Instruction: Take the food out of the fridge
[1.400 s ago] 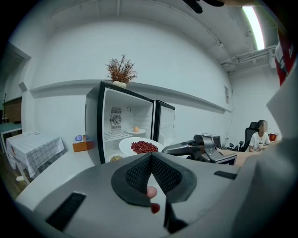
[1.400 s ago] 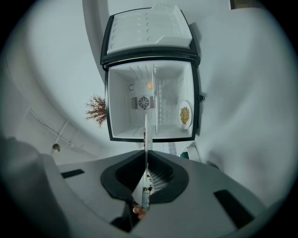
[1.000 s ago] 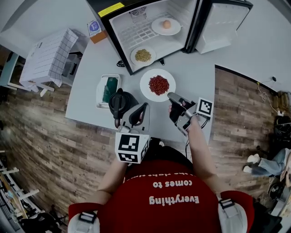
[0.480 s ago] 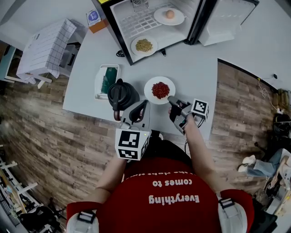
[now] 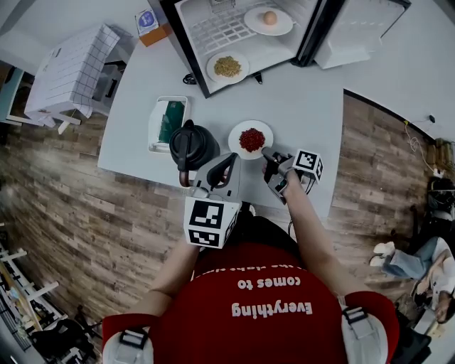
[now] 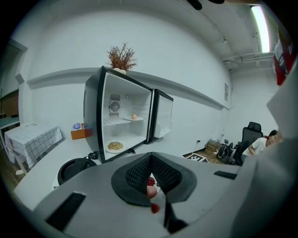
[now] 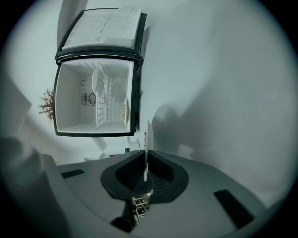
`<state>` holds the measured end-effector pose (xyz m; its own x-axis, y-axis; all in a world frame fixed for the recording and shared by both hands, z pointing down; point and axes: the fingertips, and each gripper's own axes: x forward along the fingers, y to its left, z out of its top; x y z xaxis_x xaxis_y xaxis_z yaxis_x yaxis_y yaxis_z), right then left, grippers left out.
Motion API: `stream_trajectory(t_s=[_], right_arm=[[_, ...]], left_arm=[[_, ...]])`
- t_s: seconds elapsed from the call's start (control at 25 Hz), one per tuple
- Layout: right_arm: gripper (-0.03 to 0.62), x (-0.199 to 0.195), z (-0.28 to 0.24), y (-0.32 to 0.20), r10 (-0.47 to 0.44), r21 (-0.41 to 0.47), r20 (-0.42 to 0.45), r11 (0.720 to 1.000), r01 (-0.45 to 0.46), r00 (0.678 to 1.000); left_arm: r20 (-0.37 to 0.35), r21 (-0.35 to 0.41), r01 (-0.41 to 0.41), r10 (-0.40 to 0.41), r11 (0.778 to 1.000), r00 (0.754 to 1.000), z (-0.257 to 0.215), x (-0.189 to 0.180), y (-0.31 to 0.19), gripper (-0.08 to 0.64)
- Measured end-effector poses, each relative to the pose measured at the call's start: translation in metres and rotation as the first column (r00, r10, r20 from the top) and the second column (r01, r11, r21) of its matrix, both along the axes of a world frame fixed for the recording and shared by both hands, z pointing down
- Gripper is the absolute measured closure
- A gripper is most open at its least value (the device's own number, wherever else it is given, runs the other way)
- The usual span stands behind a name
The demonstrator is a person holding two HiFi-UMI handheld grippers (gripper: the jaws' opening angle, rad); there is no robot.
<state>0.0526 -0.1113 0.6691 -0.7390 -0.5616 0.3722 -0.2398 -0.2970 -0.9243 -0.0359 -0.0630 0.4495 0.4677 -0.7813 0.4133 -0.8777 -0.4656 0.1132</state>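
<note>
Right gripper (image 5: 267,153): jaws closed on the rim of the plate of red food (image 5: 252,138), over the bench (image 5: 313,106) in front of the open fridge (image 5: 190,53). Left gripper (image 5: 227,161): jaws together, empty, beside the kettle (image 5: 192,146).

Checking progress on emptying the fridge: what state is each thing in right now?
Fridge door: swung open.
Egg plate: inside, on the upper shelf.
Plate of yellowish food: inside, on the fridge floor.
Plate of red food: outside the fridge, at the table, gripped at its rim.
Right tongs: shut on that plate's rim.
Left tongs: shut, empty.
</note>
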Motion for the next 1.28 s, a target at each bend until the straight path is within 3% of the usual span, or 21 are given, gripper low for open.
stream_trajectory(t_s=[0.48,0.84,0.96,1.12,1.28], right_arm=[[0.569,0.003,0.03,0.003,-0.007,-0.093,-0.124,0.996,-0.005,0.992],[0.561,0.005,0.044,0.007,-0.052,-0.201,-0.273,0.98,-0.004,0.961],[0.561,0.006,0.049,0.007,-0.106,-0.221,-0.343,0.975,0.03,0.933],[0.549,0.007,0.053,0.009,-0.205,-0.249,-0.451,0.964,0.098,0.869],[0.513,0.002,0.051,0.008,-0.278,-0.256,-0.501,0.952,0.167,0.819]], left_arm=[[0.005,-0.013,0.014,-0.014,1.0,1.0,0.005,-0.009,-0.004,0.558],[0.005,-0.016,0.036,-0.036,0.999,0.999,0.007,-0.016,-0.001,0.558],[0.012,-0.015,0.042,-0.041,0.999,0.999,0.006,-0.019,0.001,0.557],[0.013,-0.014,0.054,-0.054,0.998,0.998,0.008,-0.025,0.005,0.558],[0.016,-0.012,0.064,-0.064,0.998,0.998,0.008,-0.029,0.009,0.558]])
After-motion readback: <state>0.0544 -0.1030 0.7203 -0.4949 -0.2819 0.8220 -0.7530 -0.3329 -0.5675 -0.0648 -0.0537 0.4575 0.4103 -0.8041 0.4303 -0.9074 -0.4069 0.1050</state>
